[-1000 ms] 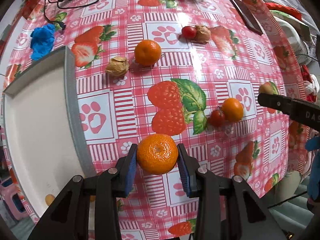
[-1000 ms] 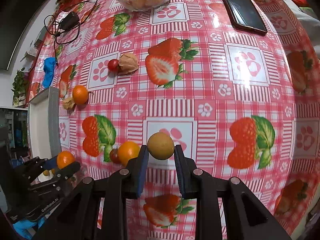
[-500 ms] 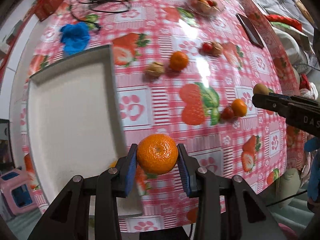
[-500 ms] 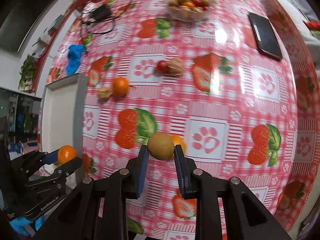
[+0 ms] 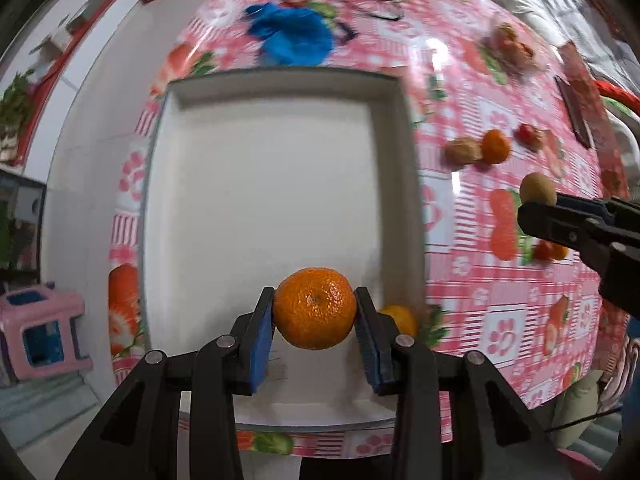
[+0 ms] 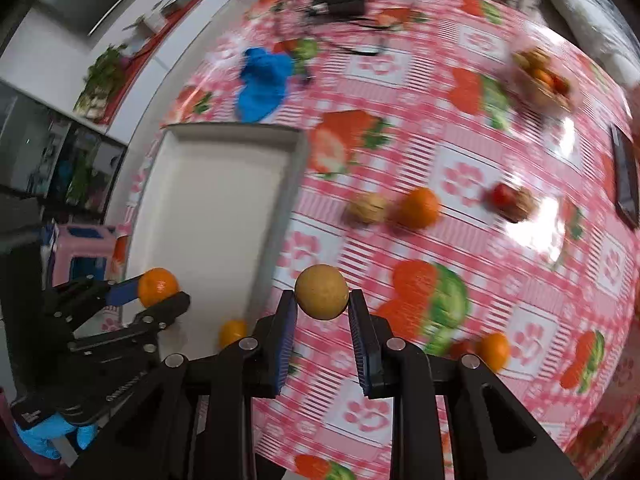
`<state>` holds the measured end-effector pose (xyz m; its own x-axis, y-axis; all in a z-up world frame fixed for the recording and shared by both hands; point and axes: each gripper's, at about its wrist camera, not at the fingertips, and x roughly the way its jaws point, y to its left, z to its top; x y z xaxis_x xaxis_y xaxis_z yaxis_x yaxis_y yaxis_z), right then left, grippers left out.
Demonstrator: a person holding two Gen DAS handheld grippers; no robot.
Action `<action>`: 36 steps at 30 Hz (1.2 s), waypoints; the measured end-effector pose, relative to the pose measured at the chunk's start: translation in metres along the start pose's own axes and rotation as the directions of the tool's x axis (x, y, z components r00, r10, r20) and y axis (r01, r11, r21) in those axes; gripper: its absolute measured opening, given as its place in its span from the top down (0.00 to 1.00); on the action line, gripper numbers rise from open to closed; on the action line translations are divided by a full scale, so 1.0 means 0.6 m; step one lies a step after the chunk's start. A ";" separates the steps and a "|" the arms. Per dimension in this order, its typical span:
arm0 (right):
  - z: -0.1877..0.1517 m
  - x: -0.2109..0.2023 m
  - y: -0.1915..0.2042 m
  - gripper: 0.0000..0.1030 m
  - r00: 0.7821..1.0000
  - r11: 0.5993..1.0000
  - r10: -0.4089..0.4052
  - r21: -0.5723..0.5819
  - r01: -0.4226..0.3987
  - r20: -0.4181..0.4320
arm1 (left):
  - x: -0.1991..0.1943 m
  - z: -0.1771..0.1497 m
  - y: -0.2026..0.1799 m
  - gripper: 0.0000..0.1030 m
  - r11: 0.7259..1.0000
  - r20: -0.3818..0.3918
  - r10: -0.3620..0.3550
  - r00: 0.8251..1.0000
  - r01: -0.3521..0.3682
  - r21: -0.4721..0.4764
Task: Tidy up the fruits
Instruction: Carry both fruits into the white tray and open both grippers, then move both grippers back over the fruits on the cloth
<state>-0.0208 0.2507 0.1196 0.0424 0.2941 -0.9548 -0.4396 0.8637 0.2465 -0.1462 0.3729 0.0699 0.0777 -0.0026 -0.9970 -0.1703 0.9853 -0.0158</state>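
1. Left wrist view now has the white tray (image 5: 276, 184) filling the middle, where 1 second ago it sat off at the left edge; I have carried the mandarin (image 5: 315, 308) over it.
2. My left gripper (image 5: 315, 312) points straight down, jaws partly closed and clamped on the mandarin, above the tray's near end.
3. 1 small orange fruit (image 5: 400, 318) already lies in the tray's near right corner.
4. Right wrist view shows my right gripper (image 6: 322, 300) pinching a tan round fruit (image 6: 321, 291), jaws nearly shut, steeply tilted down and hanging just right of the tray wall (image 6: 280, 216); earlier it was over mid-table.
5. I judge both fruits ready for release once the right one crosses the wall.
6. Several fruits remain loose on the tablecloth (image 6: 460, 176).
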 end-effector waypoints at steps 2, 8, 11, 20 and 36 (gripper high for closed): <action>0.007 0.014 0.029 0.73 1.000 1.000 0.008 -0.030 -0.009 -0.011 | 0.009 -0.003 0.014 0.60 1.000 -0.014 0.005 1.000 -0.005 -0.014; 0.016 0.058 0.088 0.73 0.999 0.996 0.021 -0.084 -0.025 -0.050 | 0.034 -0.009 0.038 0.60 0.999 -0.042 0.020 0.999 -0.021 -0.026; 0.017 0.079 0.102 0.73 0.997 0.995 0.020 -0.092 -0.027 -0.077 | 0.047 -0.011 0.045 0.60 0.999 -0.054 0.023 0.998 -0.024 -0.028; 0.012 0.132 0.130 0.73 0.989 0.994 0.016 -0.101 -0.031 -0.148 | 0.070 -0.021 0.050 0.51 0.999 -0.087 0.029 0.996 -0.031 -0.022; 0.009 0.102 0.101 0.19 0.994 0.999 0.033 -0.026 -0.036 -0.107 | 0.052 -0.027 0.029 0.23 0.997 -0.087 0.078 0.993 -0.080 -0.021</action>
<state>-0.0400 0.3230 0.0771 -0.0679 0.2767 -0.9586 -0.4640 0.8418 0.2759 -0.1626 0.3872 0.0372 -0.0217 0.0594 -0.9980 -0.1967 0.9785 0.0625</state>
